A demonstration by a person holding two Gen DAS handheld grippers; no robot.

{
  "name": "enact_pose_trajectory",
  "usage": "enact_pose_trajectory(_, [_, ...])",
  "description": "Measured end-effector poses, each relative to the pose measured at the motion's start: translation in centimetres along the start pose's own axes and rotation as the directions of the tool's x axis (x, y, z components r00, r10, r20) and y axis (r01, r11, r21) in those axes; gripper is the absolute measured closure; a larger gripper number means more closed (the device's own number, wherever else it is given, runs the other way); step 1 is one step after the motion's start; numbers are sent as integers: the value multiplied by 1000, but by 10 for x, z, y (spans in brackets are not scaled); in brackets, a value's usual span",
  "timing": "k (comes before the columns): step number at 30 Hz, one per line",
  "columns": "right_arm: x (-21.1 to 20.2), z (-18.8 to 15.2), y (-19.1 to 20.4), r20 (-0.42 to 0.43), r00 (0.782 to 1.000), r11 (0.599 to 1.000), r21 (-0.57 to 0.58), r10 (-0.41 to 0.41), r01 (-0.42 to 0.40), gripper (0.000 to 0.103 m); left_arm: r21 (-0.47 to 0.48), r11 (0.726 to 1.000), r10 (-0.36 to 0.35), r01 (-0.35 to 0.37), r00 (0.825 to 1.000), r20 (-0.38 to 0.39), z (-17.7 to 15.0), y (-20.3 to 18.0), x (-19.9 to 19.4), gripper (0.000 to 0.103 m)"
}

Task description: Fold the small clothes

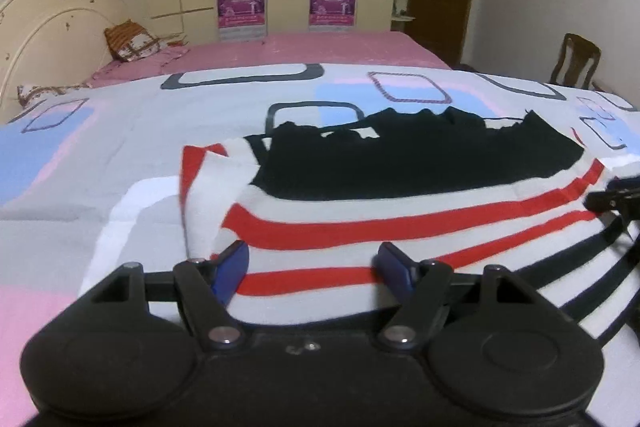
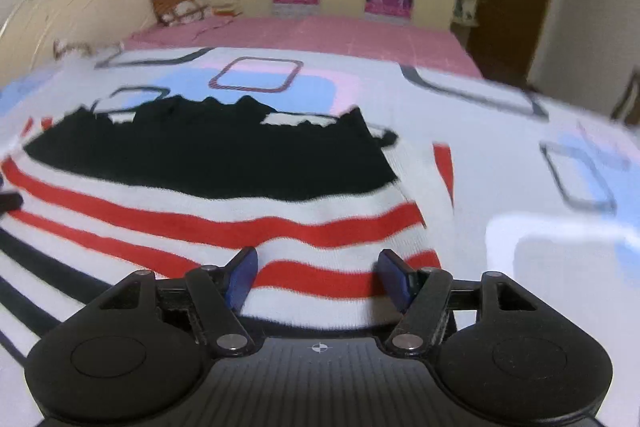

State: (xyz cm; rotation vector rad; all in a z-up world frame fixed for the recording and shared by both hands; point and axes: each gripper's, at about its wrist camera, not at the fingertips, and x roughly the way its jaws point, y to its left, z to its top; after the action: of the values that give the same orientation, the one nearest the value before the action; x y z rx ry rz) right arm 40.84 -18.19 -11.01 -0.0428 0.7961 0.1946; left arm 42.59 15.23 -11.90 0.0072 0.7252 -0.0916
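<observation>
Lying mid-frame on the patterned bedsheet (image 1: 120,155), the white knit top with red and black stripes (image 1: 400,211) sits beneath both released tools, left (image 1: 312,269) and right (image 2: 316,273), gripping nothing.

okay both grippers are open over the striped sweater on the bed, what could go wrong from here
1. The left gripper and right gripper both stand open above the striped sweater; closing too high may catch only a pinch or nothing.
2. The folded sleeve at the left edge looks loose and could flop open when the sweater is lifted.
3. The patterned bedsheet underneath could get pinched along with the knit.
</observation>
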Motion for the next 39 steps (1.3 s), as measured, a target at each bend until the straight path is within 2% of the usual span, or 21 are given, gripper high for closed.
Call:
enact_pose_trajectory(2, [-16,2,7,24,1000,1000,-17,7,-6,39,-15,1000,20,-19,1000,15,2,-7,-12,37])
enact_pose_trajectory(4, [-36,-2,22,65,994,995,-46,86,-83,39,-27,999,-17,18,999,36,1,-18,-24,36])
enact_pose_trajectory(6, [-42,-9,44,35,985,983,-85,169,-165,39,-16,997,-79,80,996,30,-5,-39,-32,36])
enact_pose_trajectory(8, [-41,-19,64,-9,974,968,-116,225,-224,39,31,995,-91,90,996,14,-16,-61,-33,35])
enact_pose_trajectory(11, [-40,-37,85,-42,969,954,-172,243,-247,38,27,995,-99,99,995,-2,-30,-72,-32,34])
enact_pose_trajectory(13, [-42,-47,91,-35,973,949,-212,230,-232,38,75,994,-78,78,997,-5,-34,-76,-35,34])
enact_pose_trajectory(15, [-45,-48,80,-28,975,959,-177,220,-221,39,65,996,-56,56,998,-4,-35,-67,-38,34])
enact_pose_trajectory(17, [-55,-53,58,-3,986,979,-121,166,-165,39,35,999,-26,26,1000,-1,-38,-47,-43,33])
enact_pose_trajectory(19, [-62,-58,25,-6,997,995,-56,76,-77,41,18,1000,14,-14,1000,-7,-45,-29,-47,34])
enact_pose_trajectory(20, [-65,-61,12,-16,999,999,-32,38,-38,59,3,1000,10,-10,1000,-8,-49,-19,-50,37])
enact_pose_trajectory(21, [-67,-66,-7,-36,999,1000,12,12,-11,70,-4,1000,10,-10,1000,-9,-52,-13,-53,39])
enact_pose_trajectory(22, [-70,-69,-21,-41,999,999,49,14,-12,75,3,1000,20,-19,1000,-10,-56,-9,-57,40])
enact_pose_trajectory(23, [-72,-72,-29,-43,999,998,63,17,-15,85,6,1000,24,-24,1000,-10,-57,-9,-59,40])
enact_pose_trajectory(27, [-78,-71,-27,-48,999,1000,15,-7,8,86,-15,999,44,-44,999,-5,-56,-10,-66,45])
enact_pose_trajectory(29, [-85,-66,-22,-8,1000,999,22,-28,28,86,-23,999,44,-44,999,-12,-58,-8,-65,46])
enact_pose_trajectory(31, [-75,-74,-28,-67,997,998,35,-43,45,86,-40,999,36,-36,999,-16,-61,-5,-62,47])
enact_pose_trajectory(33, [-78,-78,-25,-55,997,999,2,-47,47,86,-59,997,39,-40,999,-20,-59,-3,-64,55])
enact_pose_trajectory(35, [-86,-74,-24,-57,997,999,-7,-50,49,86,-58,997,45,-46,999,-8,-56,-3,-72,54])
enact_pose_trajectory(37, [-92,-75,-27,-21,998,999,16,-51,52,86,-50,998,44,-46,998,-38,-60,-2,-68,54])
enact_pose_trajectory(38, [-84,-78,-31,-61,997,998,26,-56,58,86,-54,998,38,-40,999,-39,-62,-1,-66,54])
enact_pose_trajectory(39, [-81,-83,-33,-66,997,998,30,-48,50,86,-58,998,38,-40,999,-38,-62,-1,-65,54])
